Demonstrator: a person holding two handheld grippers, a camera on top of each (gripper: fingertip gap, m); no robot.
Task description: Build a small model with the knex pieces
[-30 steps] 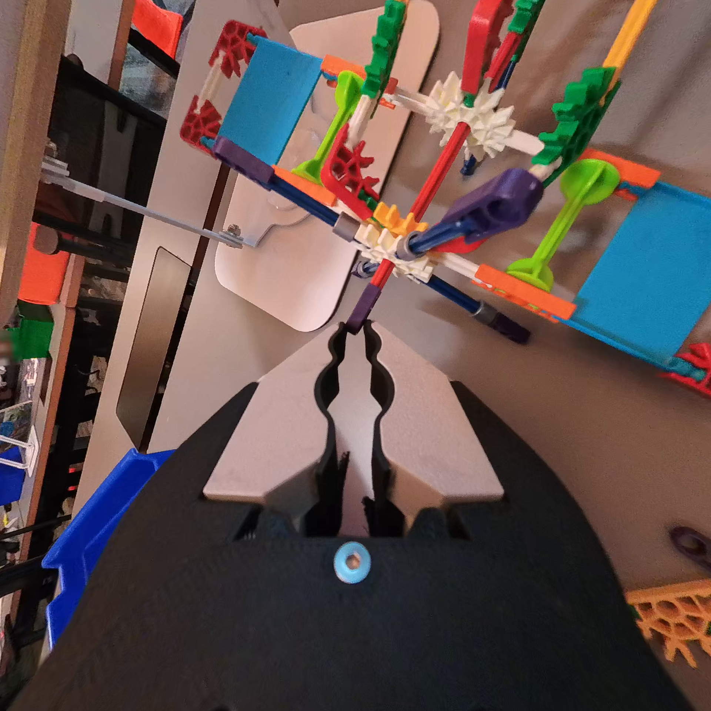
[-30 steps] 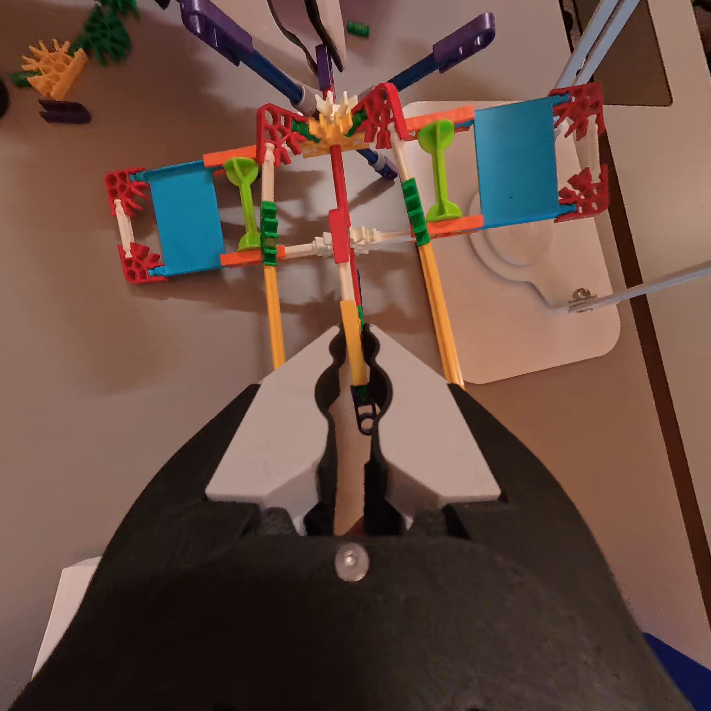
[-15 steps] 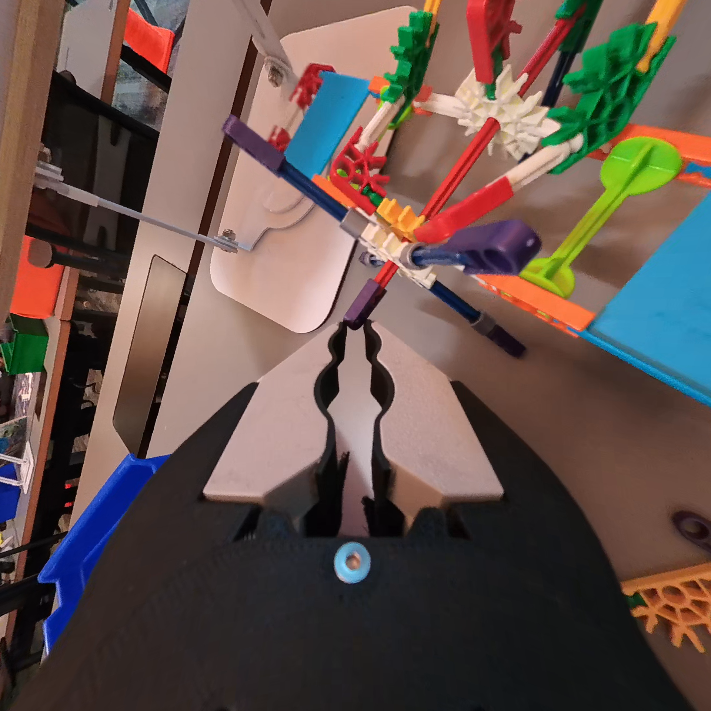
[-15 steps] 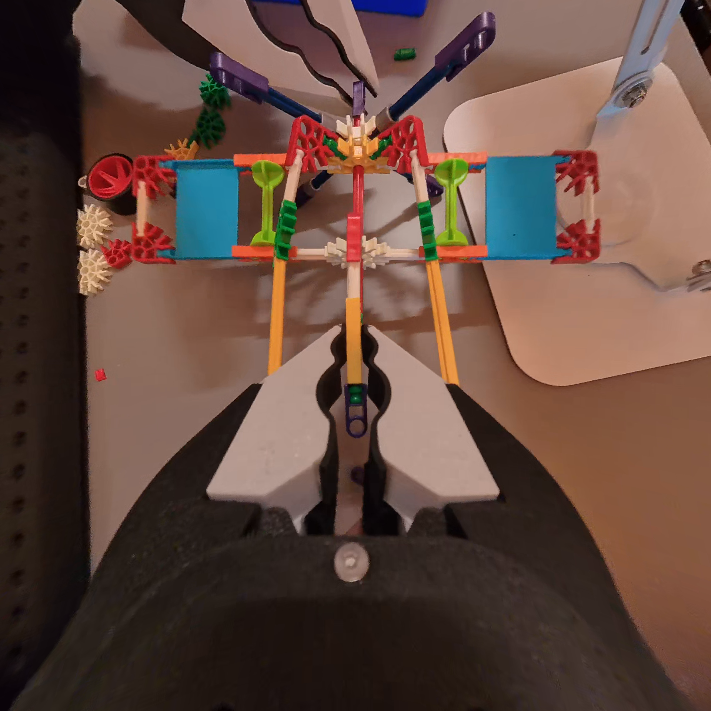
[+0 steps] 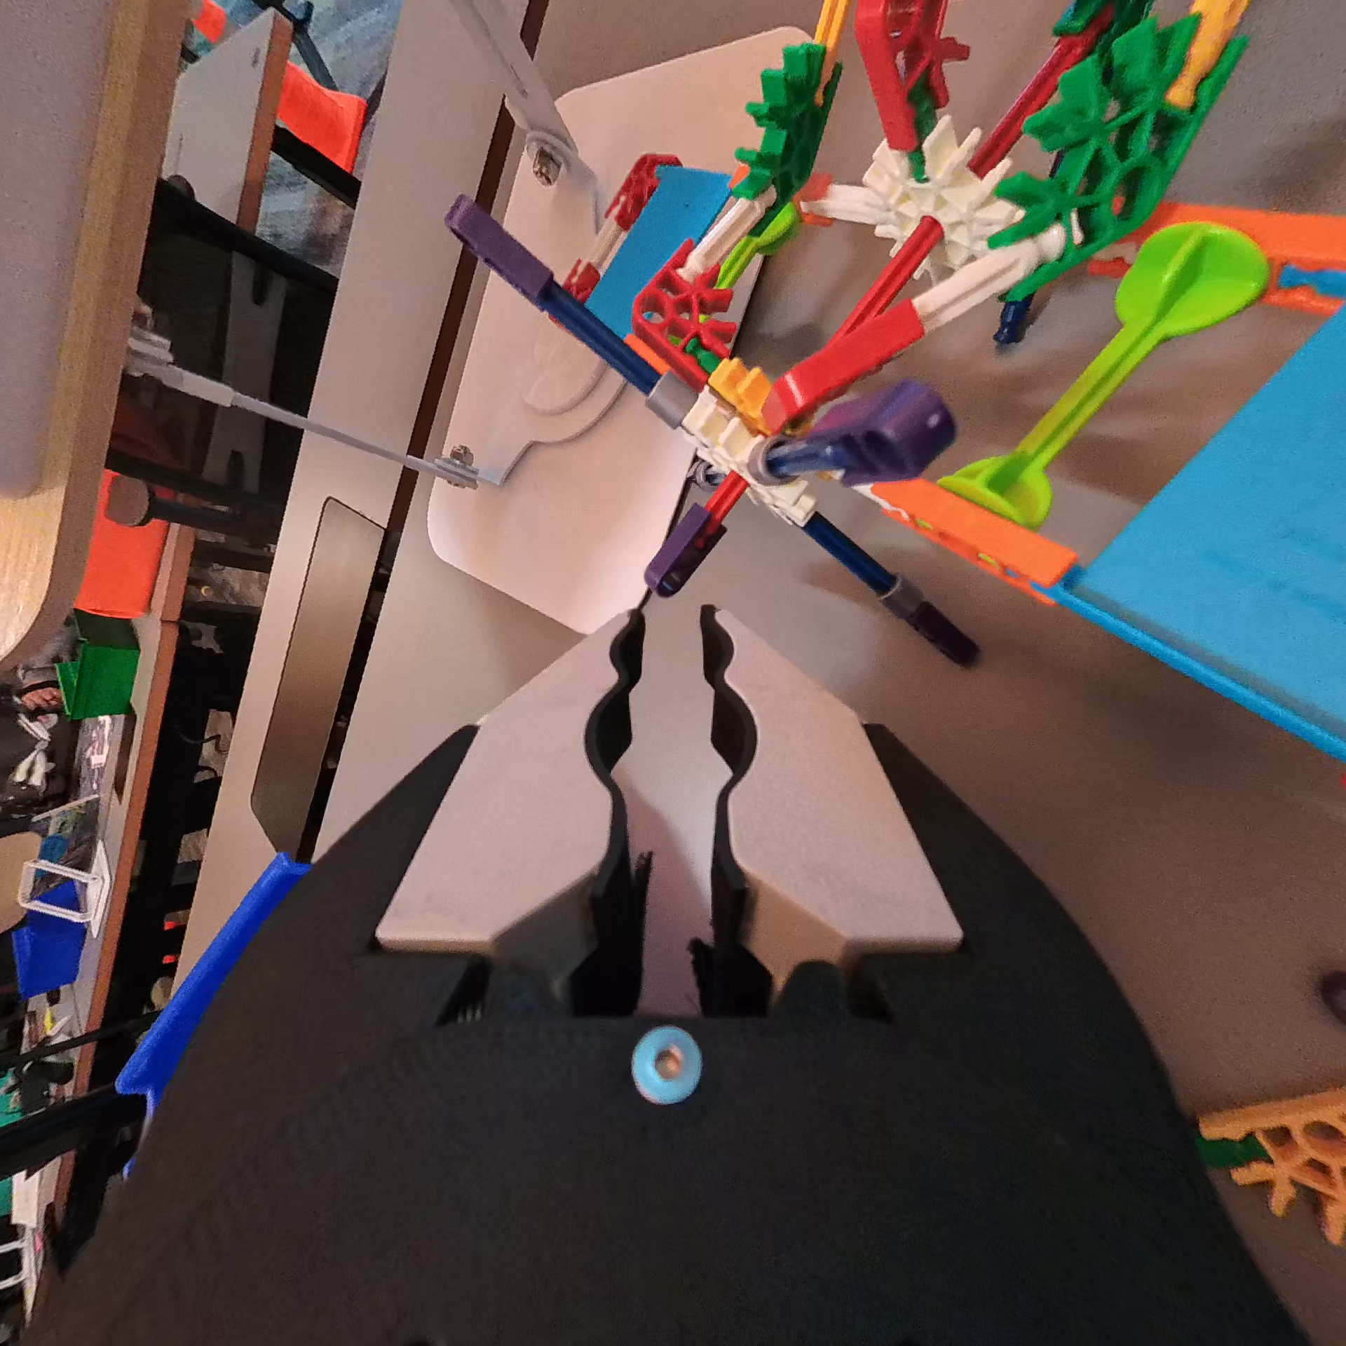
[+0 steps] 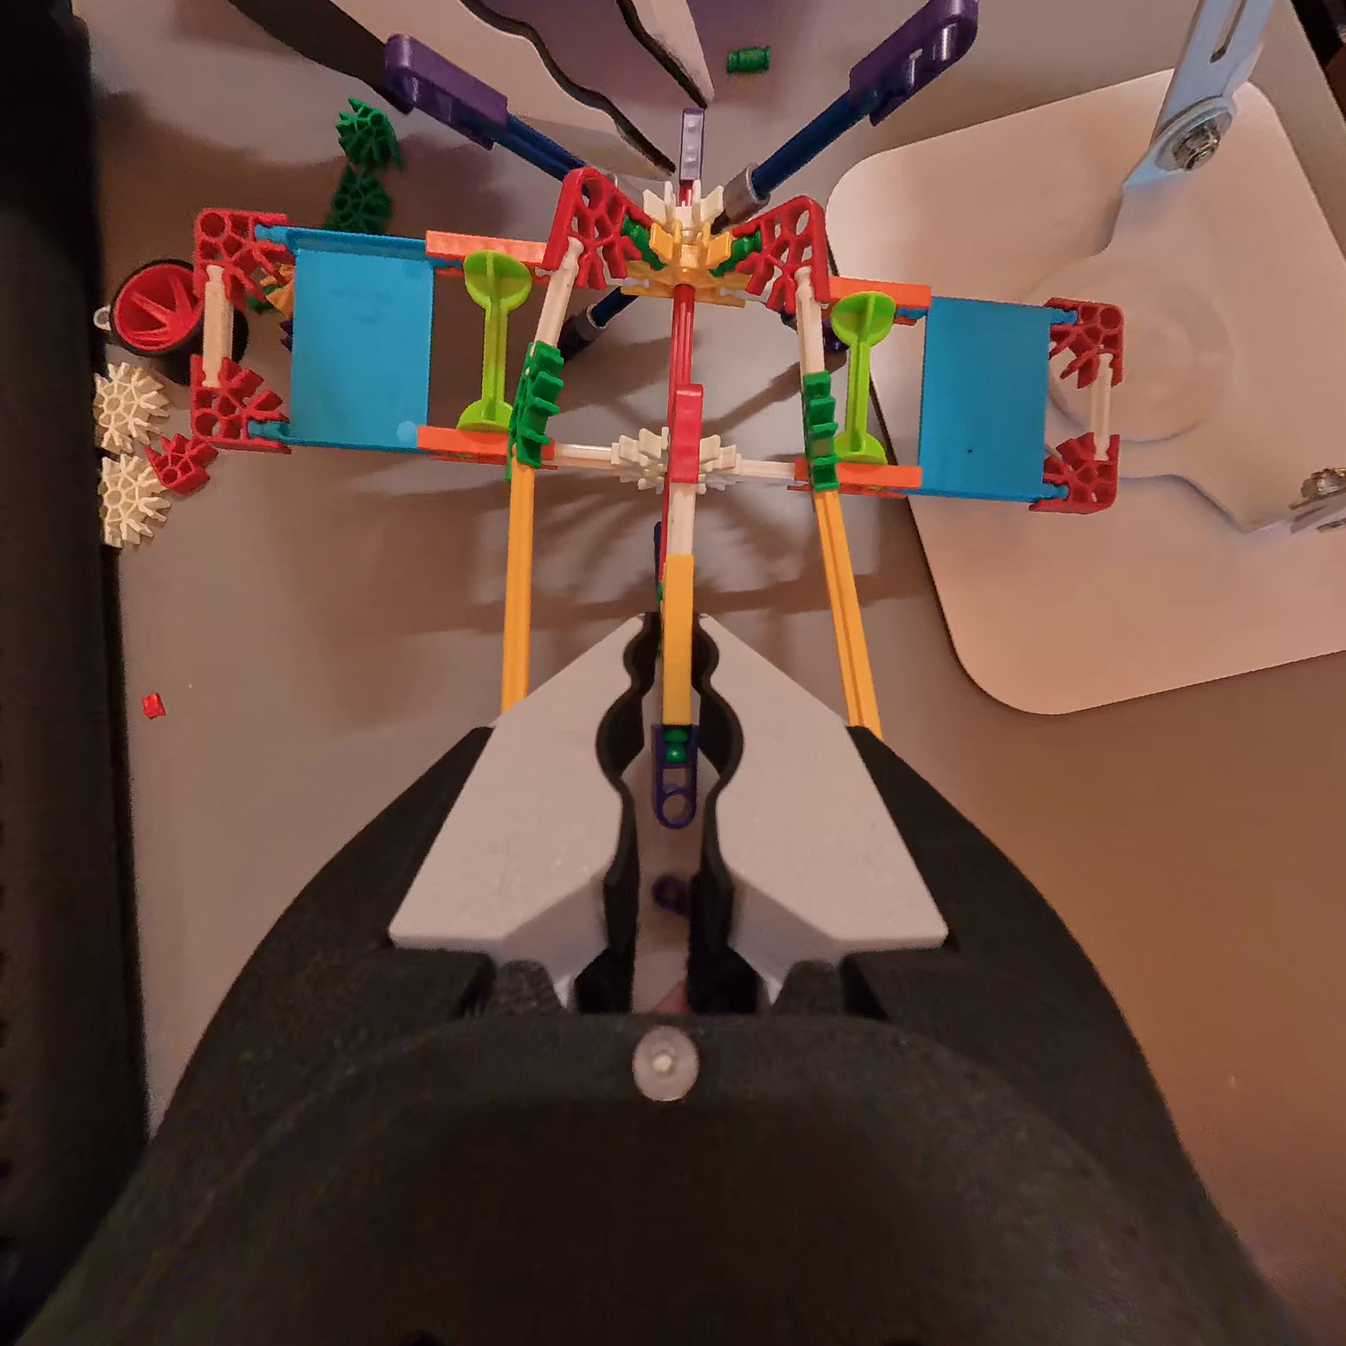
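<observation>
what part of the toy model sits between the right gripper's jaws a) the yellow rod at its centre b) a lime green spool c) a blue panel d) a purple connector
a: in the right wrist view the right gripper has its jaws closed around the central yellow rod of the construction-toy model.

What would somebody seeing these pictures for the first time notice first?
Most striking is the colourful rod-and-connector toy model, with a blue panel at each end, lifted above the grey table. The right gripper is shut on the model's yellow rod. The left gripper is open just short of a small purple end piece opposite.
</observation>
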